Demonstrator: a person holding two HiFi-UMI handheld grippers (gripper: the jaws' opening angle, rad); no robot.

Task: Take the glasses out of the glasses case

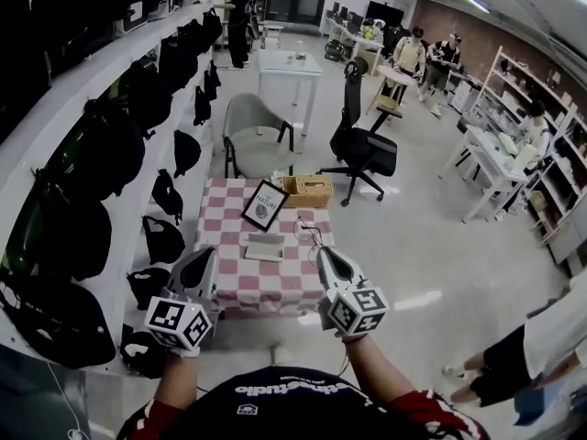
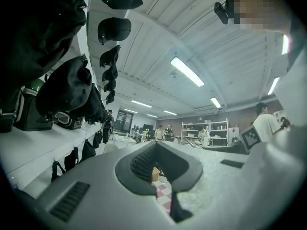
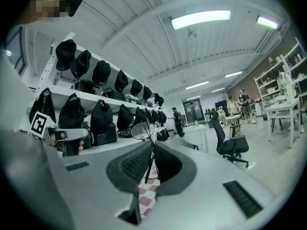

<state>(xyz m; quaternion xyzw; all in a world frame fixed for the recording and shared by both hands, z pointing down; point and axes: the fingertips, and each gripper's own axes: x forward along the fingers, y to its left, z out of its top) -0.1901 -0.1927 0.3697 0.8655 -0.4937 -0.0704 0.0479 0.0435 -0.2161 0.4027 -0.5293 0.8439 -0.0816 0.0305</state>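
A framed picture [image 1: 264,204] and a basket [image 1: 306,191] stand at the far end of the checkered table [image 1: 266,290], mid-frame. The glasses case [image 1: 264,247] lies just below them. Both grippers point level over the near edge. The right gripper [image 1: 326,251] pinches the wire glasses [image 1: 307,232] right of the case, and the left gripper [image 1: 205,253] is clenched on nothing.

The left tongs [image 2: 154,146] and right tongs [image 3: 149,146] have smooth, matt grey plastic shells with dark ribbed pads [image 3: 134,164]; the glasses [image 3: 142,131] pinched in the right tongs are thin dark wire with clear lenses; the bench [image 1: 266,287] wears a pink-and-white checked cloth; the glasses case [image 1: 264,247] on it looks matt grey; the basket [image 1: 307,191] at the far side is rough tan wickerwork; the floor [image 1: 431,246] is smooth with a dull sheen.
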